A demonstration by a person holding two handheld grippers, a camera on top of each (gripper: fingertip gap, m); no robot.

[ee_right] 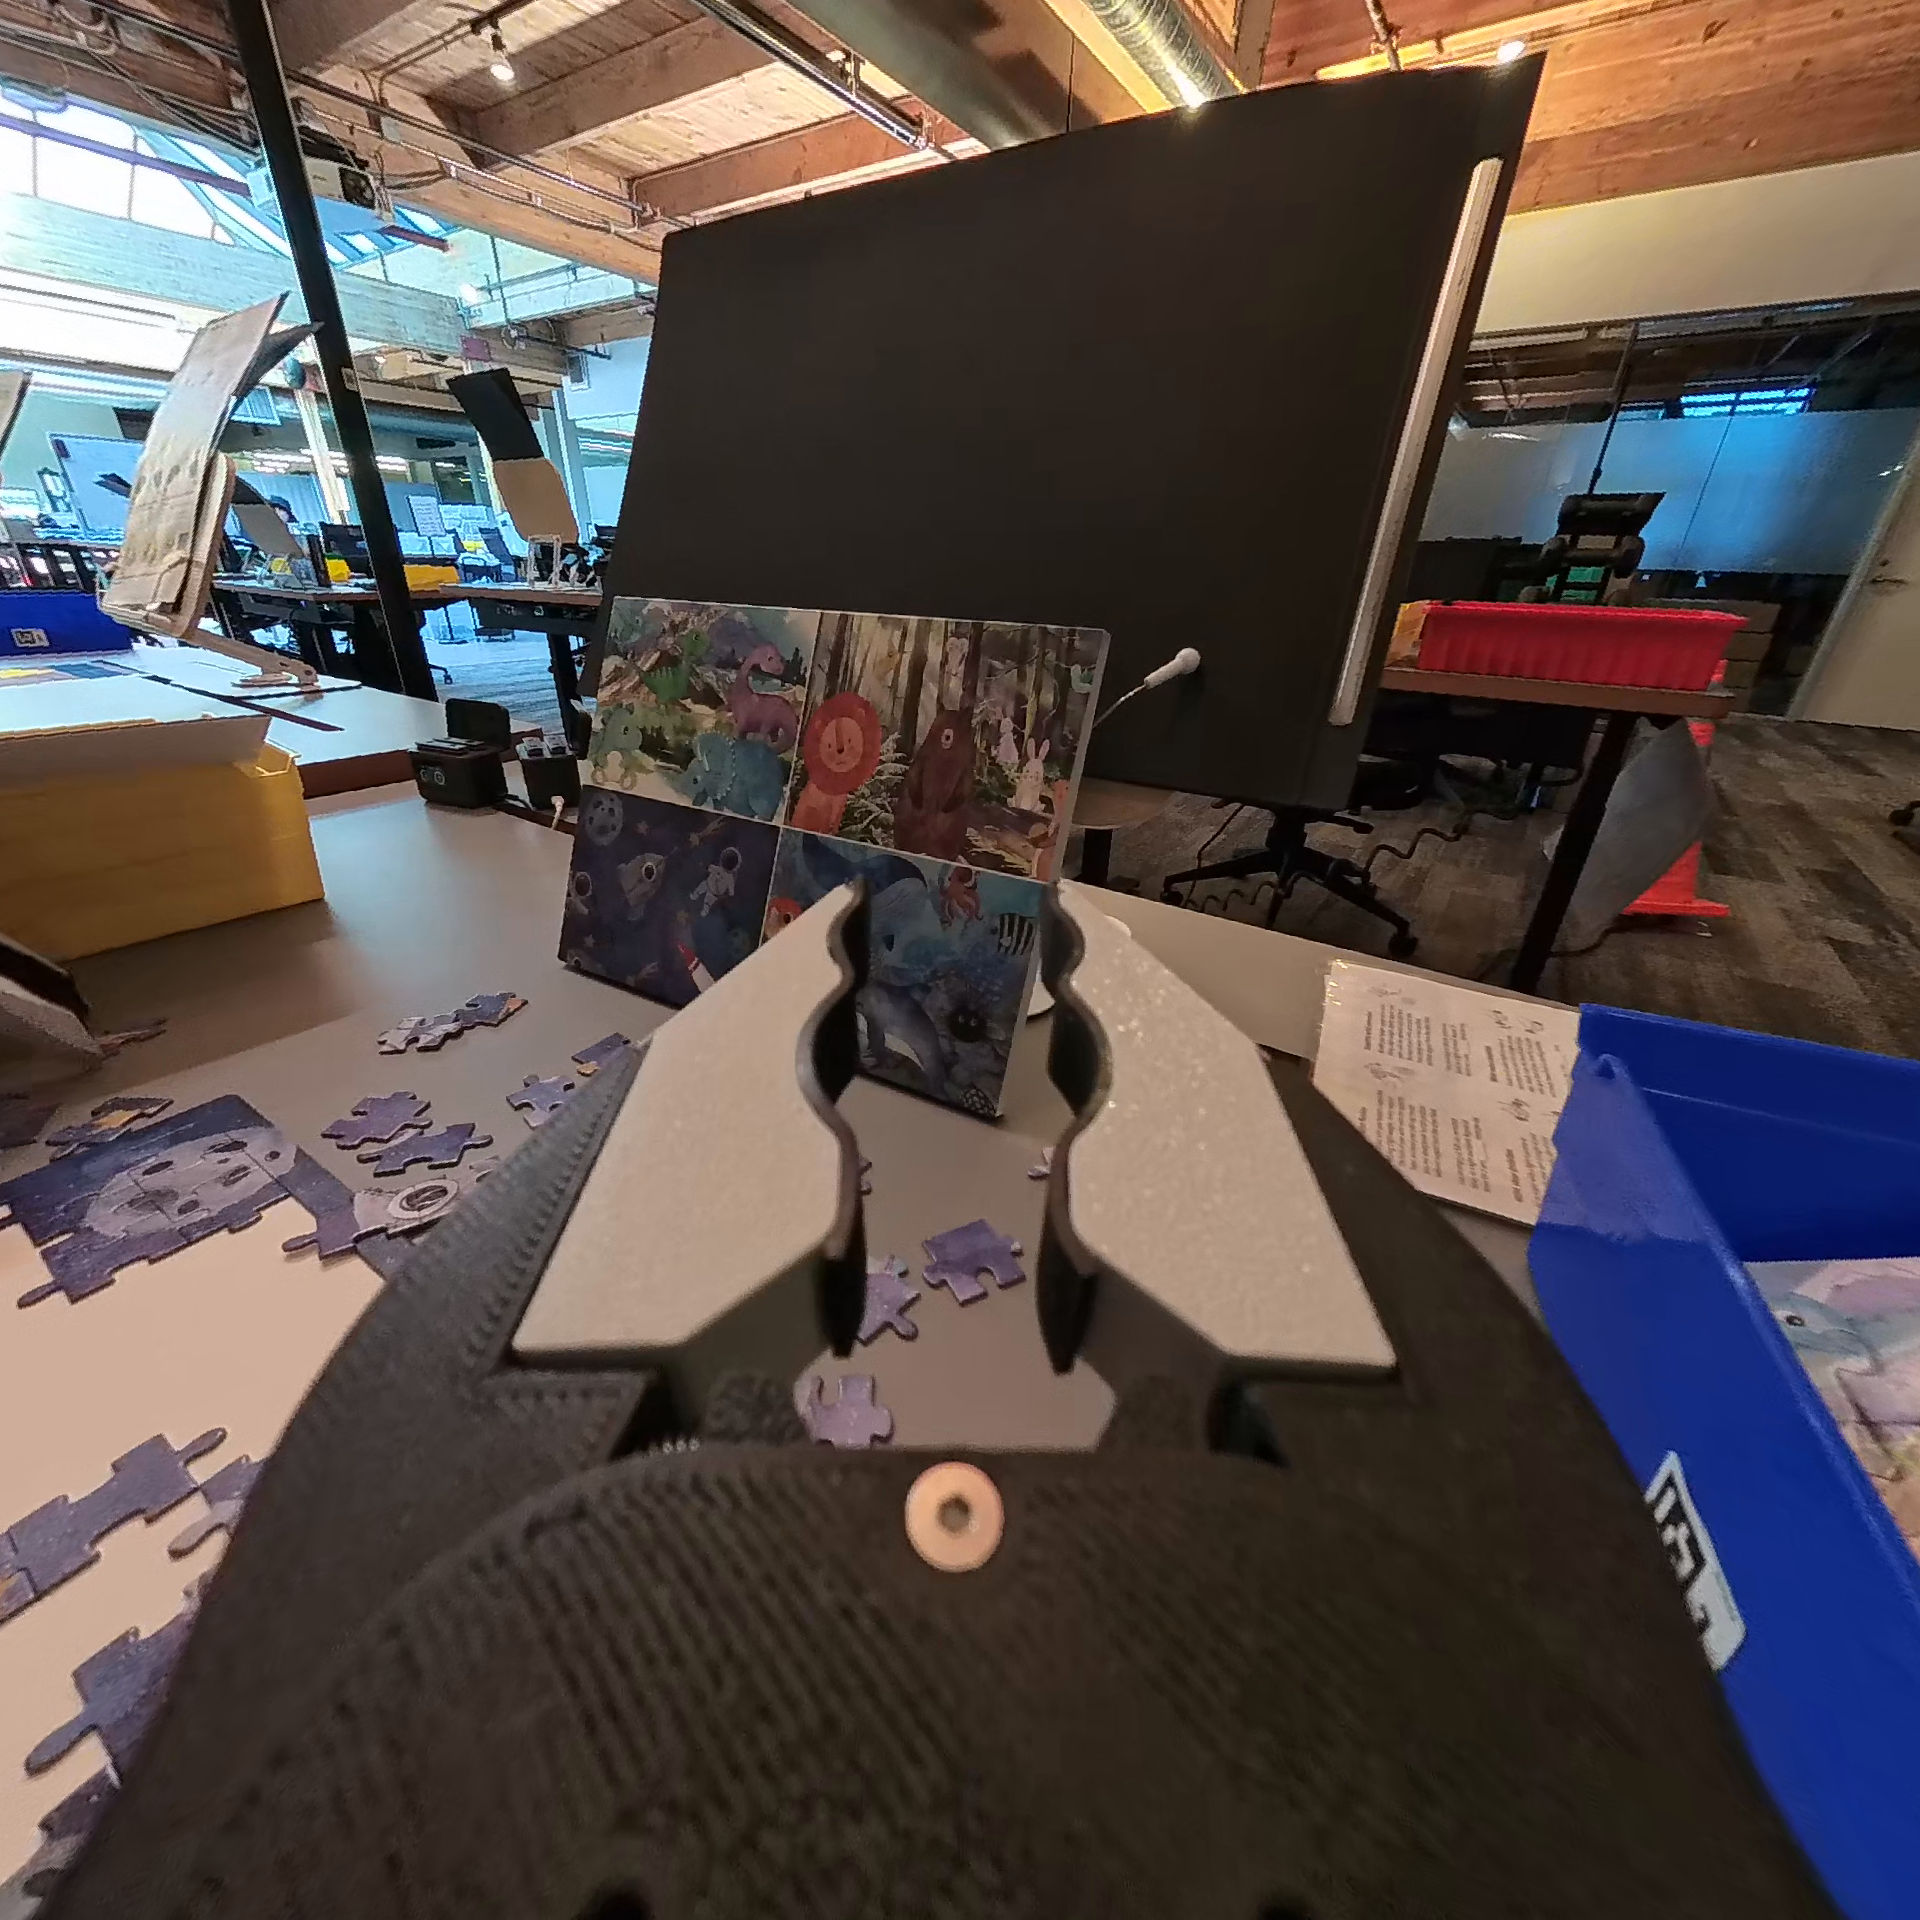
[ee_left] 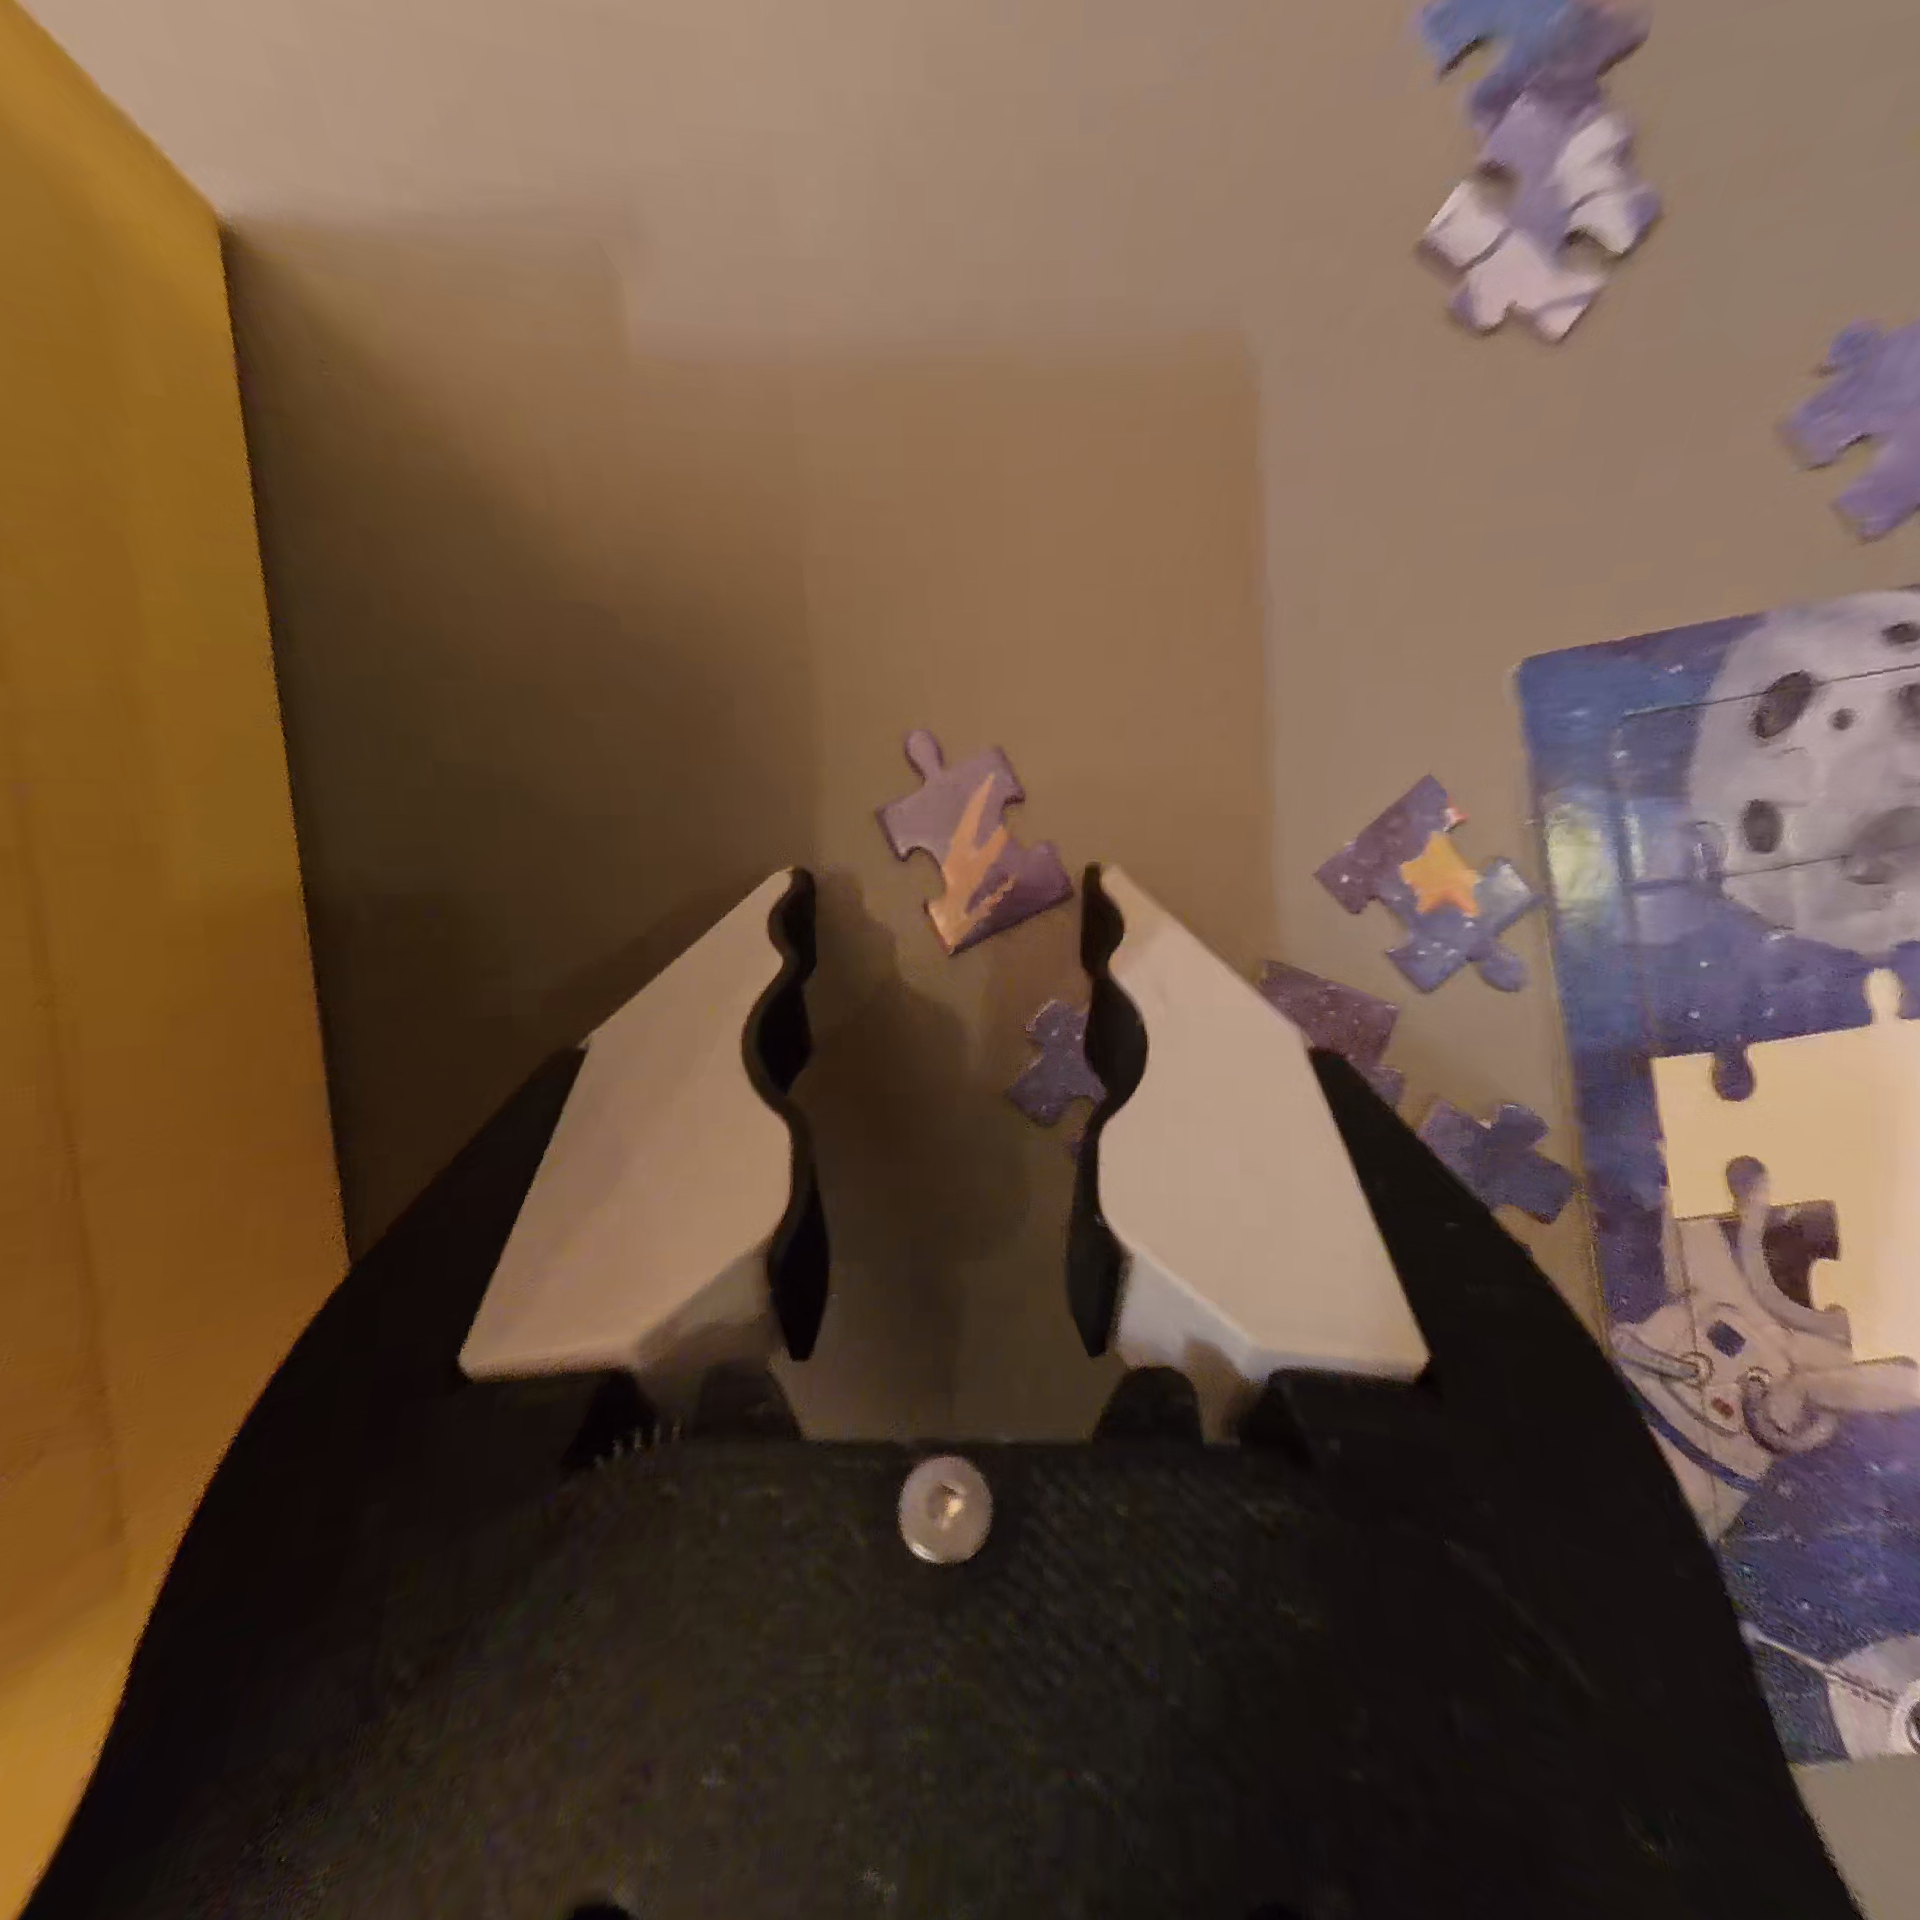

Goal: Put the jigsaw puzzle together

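Left wrist view shows the left gripper (ee_left: 945,883) hovering with jaws wide apart and nothing between them, just short of a purple puzzle piece with an orange streak (ee_left: 971,847) lying flat on the grey table (ee_left: 935,416). Thin, light and stiff by its look, it probably wants pinching across its edges. The right gripper (ee_right: 951,925), half open, is likewise empty above scattered pieces (ee_right: 971,1257).

loose puzzle pieces (ee_left: 975,844) left of puzzle board (ee_left: 1621,935), on table (ee_left: 1039,312)
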